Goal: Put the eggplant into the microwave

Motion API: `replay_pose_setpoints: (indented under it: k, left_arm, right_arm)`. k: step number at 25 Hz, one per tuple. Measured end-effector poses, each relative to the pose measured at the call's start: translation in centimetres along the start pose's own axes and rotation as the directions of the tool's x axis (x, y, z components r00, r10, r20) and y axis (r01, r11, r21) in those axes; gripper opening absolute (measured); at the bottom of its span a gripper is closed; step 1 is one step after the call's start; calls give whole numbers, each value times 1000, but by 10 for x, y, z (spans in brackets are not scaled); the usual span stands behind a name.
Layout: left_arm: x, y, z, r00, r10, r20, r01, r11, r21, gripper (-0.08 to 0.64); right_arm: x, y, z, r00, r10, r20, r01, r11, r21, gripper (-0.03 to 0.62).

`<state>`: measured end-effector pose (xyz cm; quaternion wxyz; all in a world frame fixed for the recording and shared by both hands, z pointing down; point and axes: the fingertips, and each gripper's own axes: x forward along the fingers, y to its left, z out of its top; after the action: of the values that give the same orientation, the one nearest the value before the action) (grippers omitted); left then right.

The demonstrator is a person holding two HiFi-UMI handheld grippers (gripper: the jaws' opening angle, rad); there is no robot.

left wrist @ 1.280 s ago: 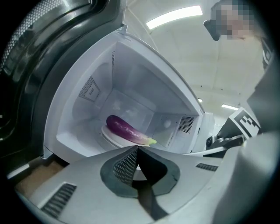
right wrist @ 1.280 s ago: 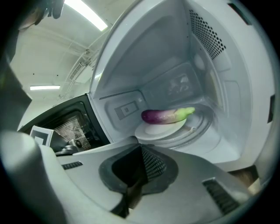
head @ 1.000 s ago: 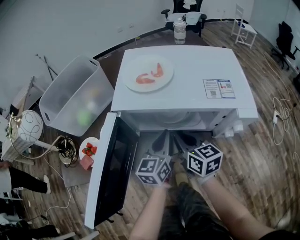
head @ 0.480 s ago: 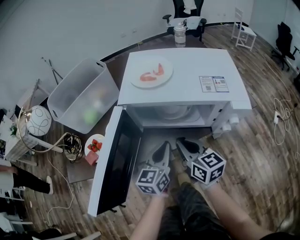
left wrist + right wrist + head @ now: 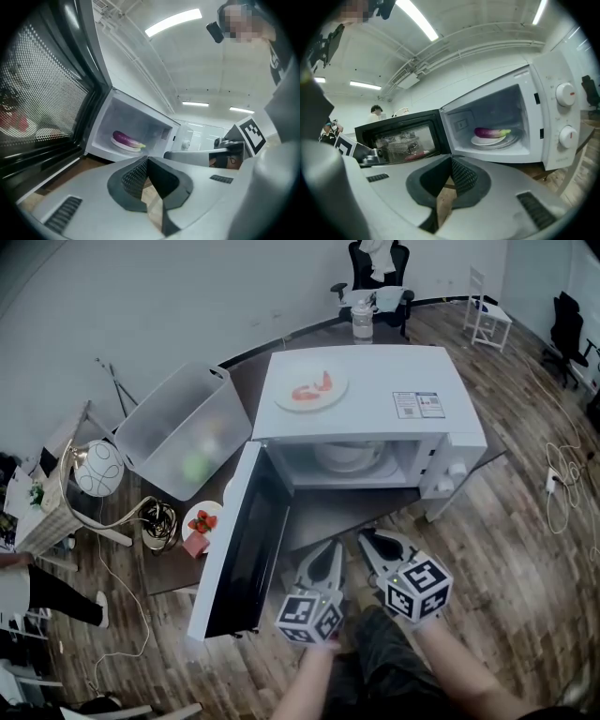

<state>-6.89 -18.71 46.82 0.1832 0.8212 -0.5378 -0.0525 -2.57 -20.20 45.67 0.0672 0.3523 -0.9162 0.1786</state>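
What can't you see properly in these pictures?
- Head view: the eggplant is hidden under the microwave top. Only the gripper views show it inside.
- Head view: the pink food on the plate is too small to name.
- Head view: the clear bin has a cloudy wall that blurs what is inside.
- Head view: the print on the sticker is too small to read.

Head view looks steeply down on the microwave (image 5: 370,395) from its near side — left gripper view and right gripper view sit low, facing its open cavity, shared by all.
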Motion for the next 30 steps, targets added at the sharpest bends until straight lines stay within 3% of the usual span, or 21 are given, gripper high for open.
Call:
replay_pose_setpoints:
  k: [11, 17, 30]
  left_arm:
    - [-45, -29, 17, 999, -40, 19, 40, 999, 13, -6]
    - [-66, -44, 21, 998, -61, 22, 61, 998, 17, -6]
    - [-135, -90, 15, 985, -174, -22, 174, 984, 38, -6]
  right_arm:
    - [-45, 35, 7, 1000, 2, 17, -1, 999, -35, 0]
    - [-65, 54, 9, 999, 8, 45, -8, 1000, -9, 0]
    - [-120, 116, 16, 995, 58, 84, -57, 998, -9, 0]
